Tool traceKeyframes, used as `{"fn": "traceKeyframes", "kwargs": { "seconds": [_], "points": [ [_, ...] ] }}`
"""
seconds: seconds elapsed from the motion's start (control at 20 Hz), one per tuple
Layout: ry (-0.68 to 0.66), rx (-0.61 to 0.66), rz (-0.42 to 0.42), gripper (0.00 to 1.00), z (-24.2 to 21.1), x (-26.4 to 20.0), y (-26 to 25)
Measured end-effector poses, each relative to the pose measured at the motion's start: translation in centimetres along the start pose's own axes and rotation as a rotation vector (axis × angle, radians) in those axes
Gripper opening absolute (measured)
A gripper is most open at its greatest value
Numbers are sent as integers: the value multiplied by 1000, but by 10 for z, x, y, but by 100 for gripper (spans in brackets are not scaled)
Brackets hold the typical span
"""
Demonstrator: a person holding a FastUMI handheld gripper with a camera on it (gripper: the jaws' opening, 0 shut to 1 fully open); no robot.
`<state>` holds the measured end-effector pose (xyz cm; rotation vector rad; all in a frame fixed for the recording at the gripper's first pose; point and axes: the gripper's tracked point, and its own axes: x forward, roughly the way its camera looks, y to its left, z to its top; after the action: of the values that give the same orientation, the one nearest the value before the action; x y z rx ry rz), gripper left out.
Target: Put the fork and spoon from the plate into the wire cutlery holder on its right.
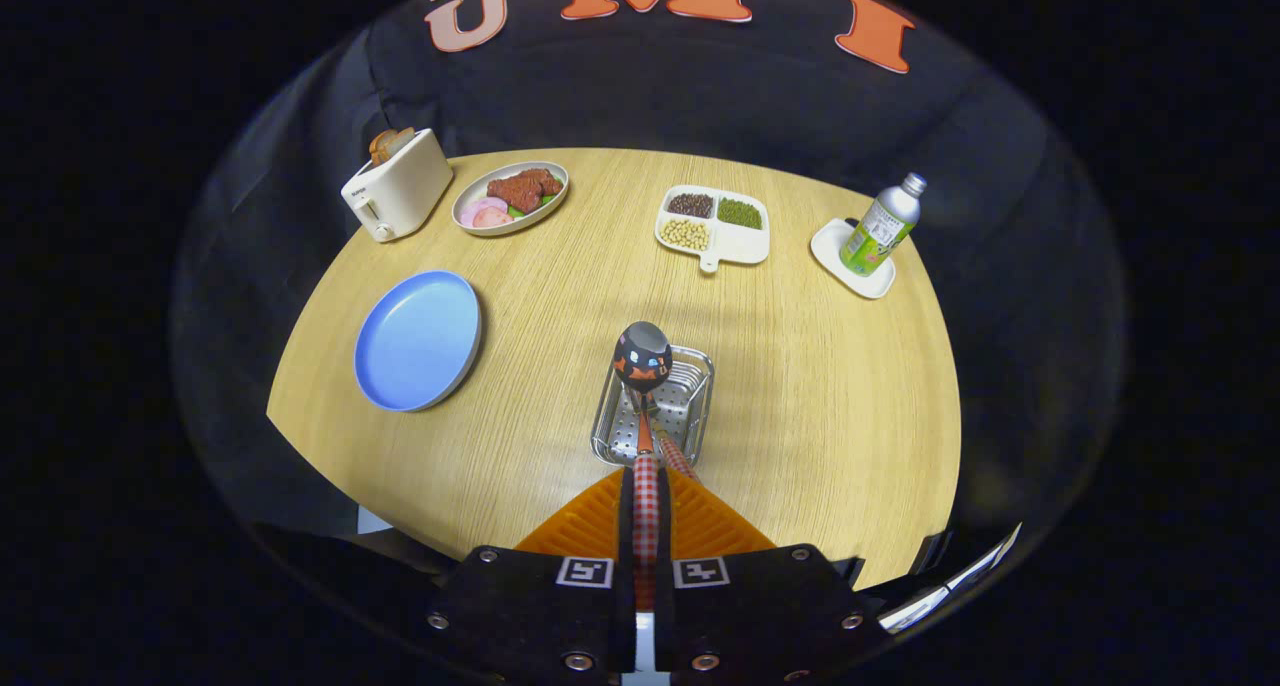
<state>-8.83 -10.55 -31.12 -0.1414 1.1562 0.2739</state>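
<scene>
The round desk [800, 366] carries the blue plate [418, 340], now bare, left of the wire holder [690, 406]. The tongs [645, 501] clamp the spoon's [642, 356] checked handle, bowl poised above the holder for dropping in; another checked handle already leans inside.

On the round wooden desk [820, 396], a white divided dish of beans [714, 228] sits centrally. Left of it are an oval plate of meat [510, 198] and a cream toaster holding bread [397, 185]; right, a green-labelled metal bottle [882, 226] on a white coaster [850, 258].
</scene>
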Motion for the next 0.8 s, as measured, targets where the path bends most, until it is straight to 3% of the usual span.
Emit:
{"fn": "traceKeyframes", "kwargs": {
  "seconds": [0.25,0.45,0.8],
  "points": [
    [149,68,45,8,-12,4,3],
    [257,43,19,9,-17,9,-5],
    [409,46,49,10,-16,32,0]
  ]
}}
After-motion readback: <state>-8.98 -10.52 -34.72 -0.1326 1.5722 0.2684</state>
